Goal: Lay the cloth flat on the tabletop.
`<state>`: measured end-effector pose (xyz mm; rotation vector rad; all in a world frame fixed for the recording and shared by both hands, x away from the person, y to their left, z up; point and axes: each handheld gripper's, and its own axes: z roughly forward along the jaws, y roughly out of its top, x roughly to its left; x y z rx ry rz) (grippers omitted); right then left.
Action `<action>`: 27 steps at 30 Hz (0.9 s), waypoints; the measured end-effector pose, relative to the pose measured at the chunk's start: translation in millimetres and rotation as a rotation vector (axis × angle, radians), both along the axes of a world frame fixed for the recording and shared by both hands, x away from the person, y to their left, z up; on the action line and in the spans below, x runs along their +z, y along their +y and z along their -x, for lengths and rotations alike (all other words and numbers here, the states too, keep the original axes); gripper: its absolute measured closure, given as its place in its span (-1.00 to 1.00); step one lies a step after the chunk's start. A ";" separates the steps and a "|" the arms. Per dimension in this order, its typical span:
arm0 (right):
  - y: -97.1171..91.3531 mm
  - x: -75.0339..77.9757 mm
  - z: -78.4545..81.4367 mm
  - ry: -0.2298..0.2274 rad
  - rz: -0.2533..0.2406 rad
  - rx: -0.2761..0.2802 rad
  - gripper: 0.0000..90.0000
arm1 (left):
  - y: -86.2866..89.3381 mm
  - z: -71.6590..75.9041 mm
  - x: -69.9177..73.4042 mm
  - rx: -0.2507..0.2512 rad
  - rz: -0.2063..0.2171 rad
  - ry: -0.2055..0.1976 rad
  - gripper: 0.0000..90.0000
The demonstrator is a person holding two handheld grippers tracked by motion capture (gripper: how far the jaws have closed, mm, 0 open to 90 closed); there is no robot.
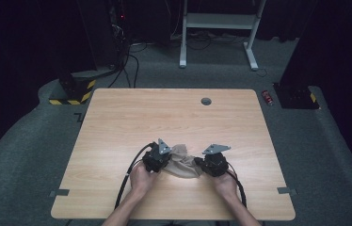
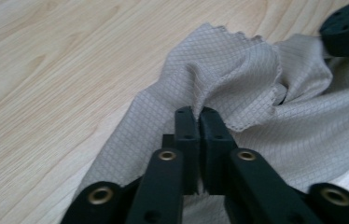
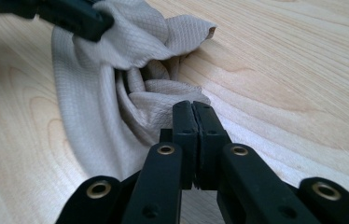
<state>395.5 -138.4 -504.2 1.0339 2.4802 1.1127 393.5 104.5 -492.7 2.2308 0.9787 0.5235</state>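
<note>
— Where's the cloth right now?

— The beige cloth (image 1: pixel 182 162) lies bunched on the wooden table (image 1: pixel 174 117), near my edge of it and about midway across, right between my two hands. In the high view it's a crumpled heap with my left gripper (image 1: pixel 156 159) at its left end and my right gripper (image 1: pixel 213 163) at its right end.

— And your left jaws?

— Pressed together. In the left gripper view my left gripper (image 2: pixel 199 114) has its tips meeting on a raised fold of the cloth (image 2: pixel 238 93), with the fabric puckering up just beyond them. The weave shows a fine diamond pattern, and one zigzag-cut edge curls over near the tips.

— The right one?

— Same: my right gripper (image 3: pixel 193 108) is closed tight, with a twisted wad of the cloth (image 3: pixel 116 93) at its tips. The fabric spirals into folds there, and a corner sticks up farther off. The other gripper's black jaw sits on the cloth at the top left of that view.

— Is the cloth lifted?

— Most of it rests on the table; only the folds stand up.
</note>
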 end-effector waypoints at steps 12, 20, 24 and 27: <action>-7.0 -1.6 42.0 0.012 0.035 0.092 0.97 | 48.7 16.9 -1.5 0.084 0.124 0.090 0.96; -8.8 8.1 36.5 -0.032 -0.019 0.018 0.65 | 56.2 20.2 2.1 0.104 0.135 0.079 0.74; -2.9 15.4 21.7 -0.043 -0.031 -0.016 0.62 | 49.1 20.2 6.1 0.087 0.141 0.068 0.65; 9.7 13.2 10.6 -0.038 -0.008 -0.012 0.58 | 44.1 18.3 6.4 0.083 0.133 0.067 0.65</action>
